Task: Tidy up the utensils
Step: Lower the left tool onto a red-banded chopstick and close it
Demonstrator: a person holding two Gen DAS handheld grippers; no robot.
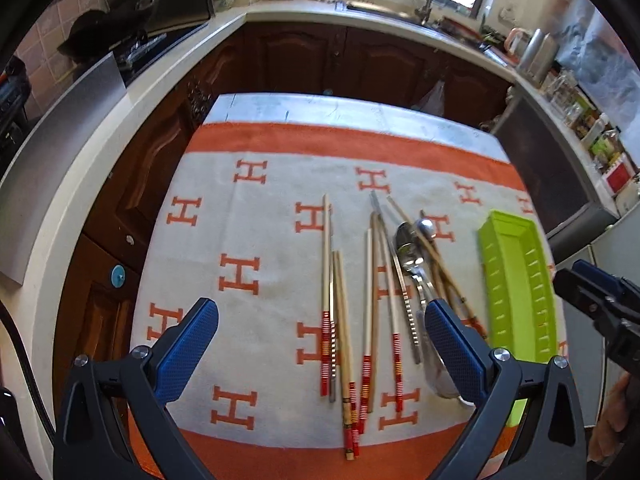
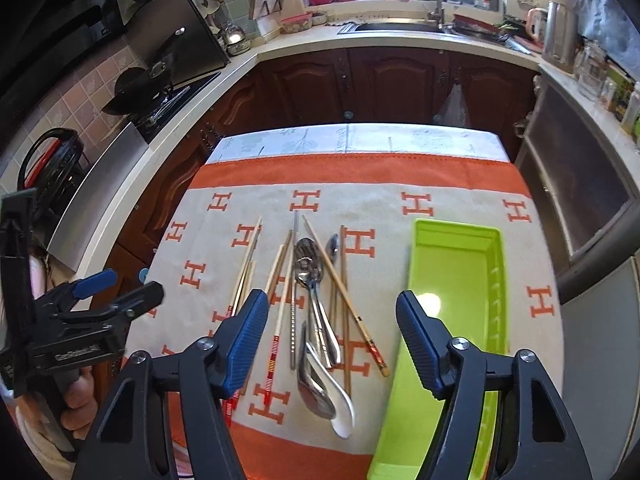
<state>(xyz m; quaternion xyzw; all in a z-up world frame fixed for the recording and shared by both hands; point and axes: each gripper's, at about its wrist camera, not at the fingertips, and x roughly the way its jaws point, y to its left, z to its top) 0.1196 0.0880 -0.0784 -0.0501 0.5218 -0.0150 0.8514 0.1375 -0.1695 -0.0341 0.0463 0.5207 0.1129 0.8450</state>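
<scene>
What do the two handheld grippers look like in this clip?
Both match: the left gripper and right gripper have black angular plastic frames with triangular cut-outs and silver pivot bolts. The fingers carry blue textured pads. White lettering on the left gripper's body is too small to read.

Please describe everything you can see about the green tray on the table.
The green tray is a long, narrow, bright lime box that looks like plastic, with a raised rim and small slots along one side wall. It is empty and lies flat on the cloth patterned with an orange H, to the right of the utensils, apart from them. Nothing grips it.
</scene>
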